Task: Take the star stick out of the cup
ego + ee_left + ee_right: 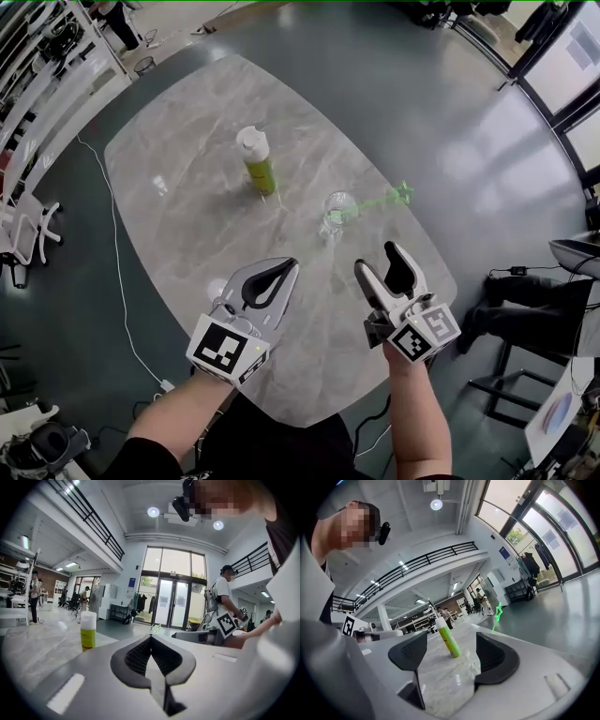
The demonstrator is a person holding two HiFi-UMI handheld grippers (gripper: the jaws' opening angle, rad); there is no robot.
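Green star-tipped stick (401,194) sits tilted in the clear glass cup (337,212) on the grey marble oval table (178,225), star end leaning out over the rim. Right gripper (377,260) is near the cup, not touching, jaws wide apart, empty. Left gripper (281,272) has jaws closed together, empty. Yellow-green white-capped bottle (259,161) stands beyond.
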